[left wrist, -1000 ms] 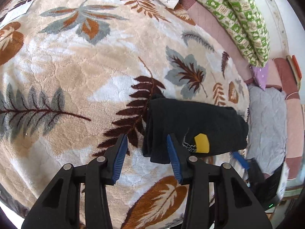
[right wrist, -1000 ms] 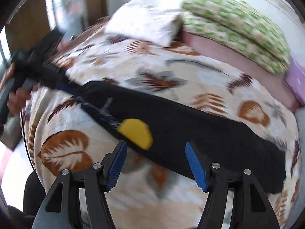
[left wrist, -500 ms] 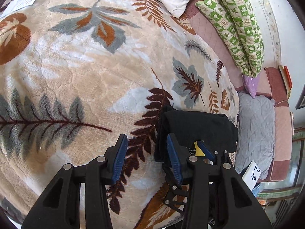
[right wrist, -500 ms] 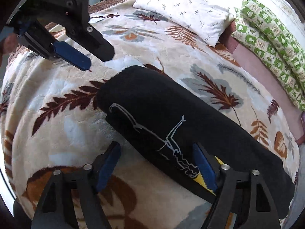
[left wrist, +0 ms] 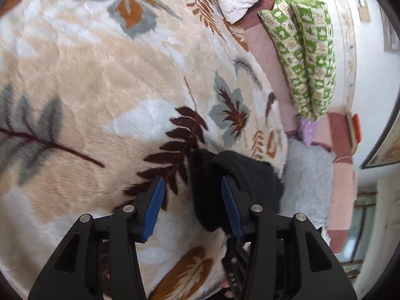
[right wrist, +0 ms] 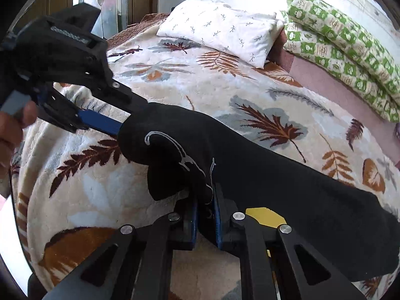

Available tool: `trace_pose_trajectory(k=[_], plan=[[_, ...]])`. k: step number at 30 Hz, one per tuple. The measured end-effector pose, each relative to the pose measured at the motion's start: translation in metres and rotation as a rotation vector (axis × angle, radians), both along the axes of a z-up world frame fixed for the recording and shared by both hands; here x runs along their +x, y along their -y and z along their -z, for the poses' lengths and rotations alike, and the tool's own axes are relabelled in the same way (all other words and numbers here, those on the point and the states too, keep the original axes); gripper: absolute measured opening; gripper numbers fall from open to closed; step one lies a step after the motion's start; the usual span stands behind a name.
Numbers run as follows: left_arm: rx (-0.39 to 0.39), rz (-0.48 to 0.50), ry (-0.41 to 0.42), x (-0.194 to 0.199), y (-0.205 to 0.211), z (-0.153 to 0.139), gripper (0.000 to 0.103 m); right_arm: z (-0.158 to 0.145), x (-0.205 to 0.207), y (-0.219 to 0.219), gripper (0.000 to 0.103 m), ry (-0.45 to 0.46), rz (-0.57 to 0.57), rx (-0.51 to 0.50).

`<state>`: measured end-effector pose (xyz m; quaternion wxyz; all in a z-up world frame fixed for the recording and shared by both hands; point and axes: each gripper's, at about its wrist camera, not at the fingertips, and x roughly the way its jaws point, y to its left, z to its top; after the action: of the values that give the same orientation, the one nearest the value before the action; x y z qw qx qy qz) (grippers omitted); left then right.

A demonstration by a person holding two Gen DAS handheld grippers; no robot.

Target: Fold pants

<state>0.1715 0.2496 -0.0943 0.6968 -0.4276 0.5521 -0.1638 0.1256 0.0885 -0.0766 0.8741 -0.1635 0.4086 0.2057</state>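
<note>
The black pants [right wrist: 262, 172], folded into a long strip with a white line print and a yellow patch [right wrist: 265, 216], lie on a leaf-patterned blanket [right wrist: 225, 80]. My right gripper [right wrist: 205, 212] is shut on the near edge of the pants by the print. My left gripper [left wrist: 192, 207] is open at the pants' end [left wrist: 225, 175], its right finger pushed in under the fabric and its left finger over the blanket. In the right wrist view the left gripper [right wrist: 105, 122] reaches into the raised end of the pants.
A white pillow [right wrist: 220, 27] and a green patterned quilt [right wrist: 350, 42] lie at the head of the bed. A grey blanket [left wrist: 307, 182] lies beyond the pants in the left wrist view. The bed's edge runs close below both grippers.
My right gripper has closed on the pants' near edge. My left gripper has moved in to the pants' end, and that end is lifted off the blanket.
</note>
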Motion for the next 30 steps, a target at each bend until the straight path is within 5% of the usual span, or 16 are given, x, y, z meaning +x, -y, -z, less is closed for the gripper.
trace_pose_trajectory(k=[11, 13, 16, 23, 30], plan=[[-0.368, -0.121, 0.031, 0.000, 0.016, 0.025, 0.046, -0.007, 0.000, 0.015, 0.010, -0.062, 0.037, 0.130], [-0.361, -0.115, 0.037, 0.003, 0.022, 0.026, 0.045, -0.005, -0.001, 0.012, 0.010, -0.067, 0.034, 0.125], [-0.333, -0.106, 0.038, 0.005, 0.030, 0.028, 0.005, -0.004, 0.000, 0.013, 0.010, -0.079, 0.040, 0.138], [-0.320, -0.135, 0.049, 0.000, 0.032, 0.010, 0.005, -0.011, 0.002, 0.023, 0.010, -0.098, 0.061, 0.204], [-0.227, -0.080, 0.108, 0.010, 0.069, -0.033, 0.005, -0.033, 0.001, 0.052, 0.010, -0.113, 0.102, 0.345]])
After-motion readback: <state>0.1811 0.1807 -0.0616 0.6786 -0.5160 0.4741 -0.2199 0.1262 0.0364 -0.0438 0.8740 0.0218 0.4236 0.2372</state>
